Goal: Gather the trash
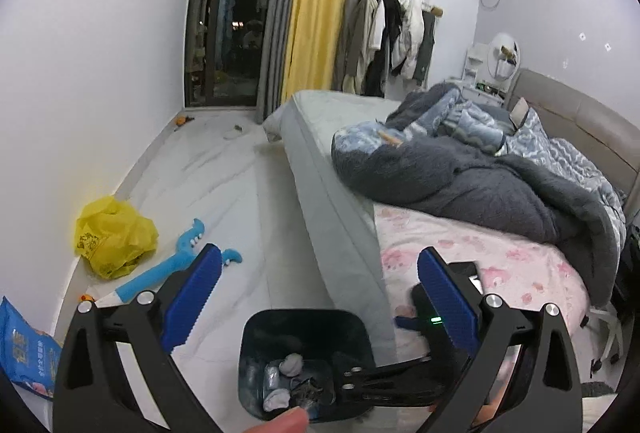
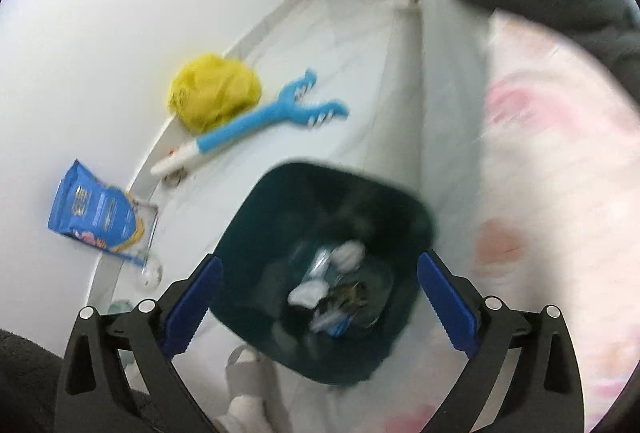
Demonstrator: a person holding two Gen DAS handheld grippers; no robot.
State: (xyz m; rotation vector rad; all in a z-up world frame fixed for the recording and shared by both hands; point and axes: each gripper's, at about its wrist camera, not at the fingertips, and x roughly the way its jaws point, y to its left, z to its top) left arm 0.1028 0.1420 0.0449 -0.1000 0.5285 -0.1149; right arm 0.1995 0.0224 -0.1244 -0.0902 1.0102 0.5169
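Left wrist only — rumpled quilt [image 1: 460, 173] — wall clothes [image 1: 392, 33]

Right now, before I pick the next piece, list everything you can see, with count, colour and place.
trash bin: one, dark teal, on the floor beside the bed; white wads and wrappers inside
yellow bag: one, crumpled, against the wall
grabber toy: one, blue with a white handle, on the floor next to the yellow bag
blue packet: one, leaning at the wall
bed: one, pink floral sheet, grey and blue bedding piled on top
curtains: yellow and grey, beside the dark window
clothes: several, hanging at the far wall
left gripper: jaws open, empty
right gripper: jaws open, empty, above the bin
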